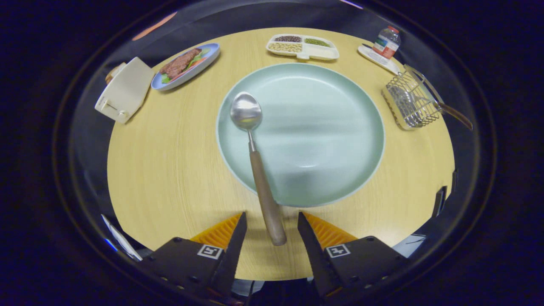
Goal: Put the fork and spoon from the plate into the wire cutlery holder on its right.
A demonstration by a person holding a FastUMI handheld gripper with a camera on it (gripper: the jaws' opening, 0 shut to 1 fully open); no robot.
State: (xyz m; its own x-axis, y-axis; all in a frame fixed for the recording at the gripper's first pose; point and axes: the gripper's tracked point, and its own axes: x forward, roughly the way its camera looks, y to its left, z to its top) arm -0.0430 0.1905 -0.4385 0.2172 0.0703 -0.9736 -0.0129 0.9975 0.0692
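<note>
spoon (258,157) handle between parted hand-held gripper (272,221) fingers

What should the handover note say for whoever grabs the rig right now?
Gripper: open, fingers either side of the spoon's wooden handle end, not pressing on it.
Spoon: bowl lies in the green plate, handle juts over the near rim towards the fingers.
Fork: already in the wire cutlery holder to the plate's right, its wooden handle sticking out.
Done: fork.
Left: close on the spoon handle, lift it, carry it right and drop it into the holder.
</note>
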